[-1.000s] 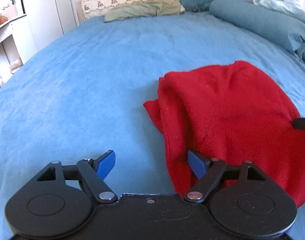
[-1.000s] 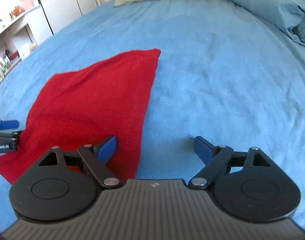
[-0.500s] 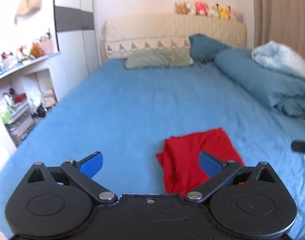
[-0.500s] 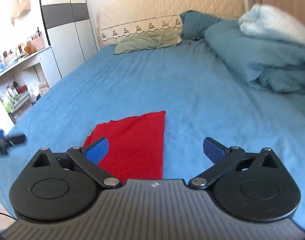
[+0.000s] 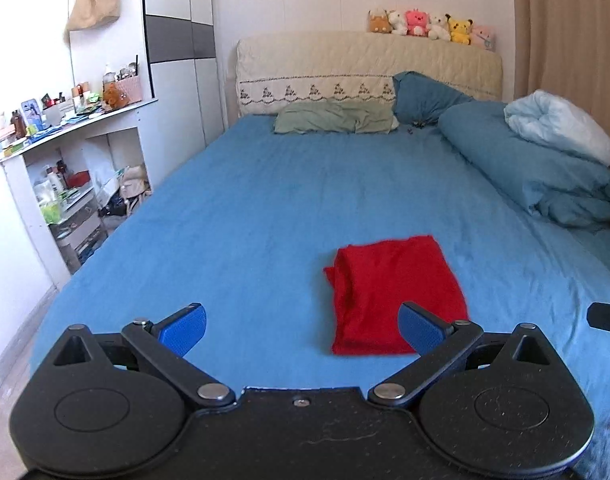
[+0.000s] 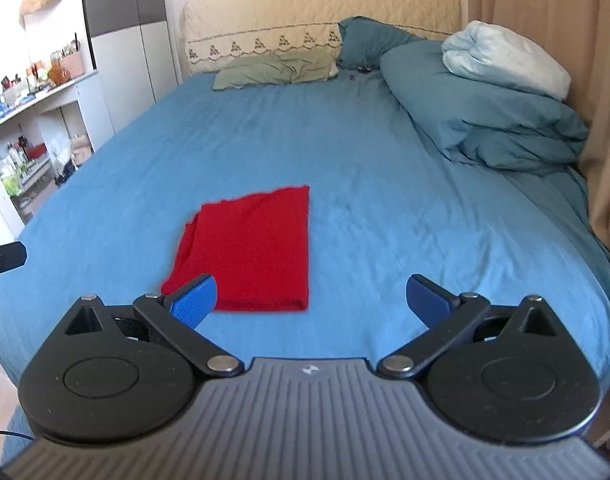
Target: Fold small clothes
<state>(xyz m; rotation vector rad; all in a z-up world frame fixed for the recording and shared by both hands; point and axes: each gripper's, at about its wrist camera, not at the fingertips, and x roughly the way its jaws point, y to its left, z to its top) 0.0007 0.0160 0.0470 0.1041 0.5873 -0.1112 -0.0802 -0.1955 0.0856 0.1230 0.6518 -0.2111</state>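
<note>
A red garment (image 5: 393, 292) lies folded into a flat rectangle on the blue bed sheet (image 5: 265, 208), near the foot of the bed; it also shows in the right wrist view (image 6: 253, 248). My left gripper (image 5: 303, 328) is open and empty, held back from and above the garment's near edge. My right gripper (image 6: 313, 302) is open and empty too, held back from the garment, which lies ahead to its left. The tip of the other gripper shows at the right edge of the left view (image 5: 609, 318) and at the left edge of the right view (image 6: 3, 258).
A rolled blue duvet (image 5: 545, 176) with a pale blue blanket (image 6: 505, 58) lies along the bed's right side. Green and blue pillows (image 5: 337, 118) rest against the headboard. White shelves (image 5: 65, 168) stand left of the bed, a curtain (image 6: 585, 60) to the right.
Both grippers have pulled back and up from the garment, which now looks small and far. The garment stays folded on the sheet. Both grippers remain open.
</note>
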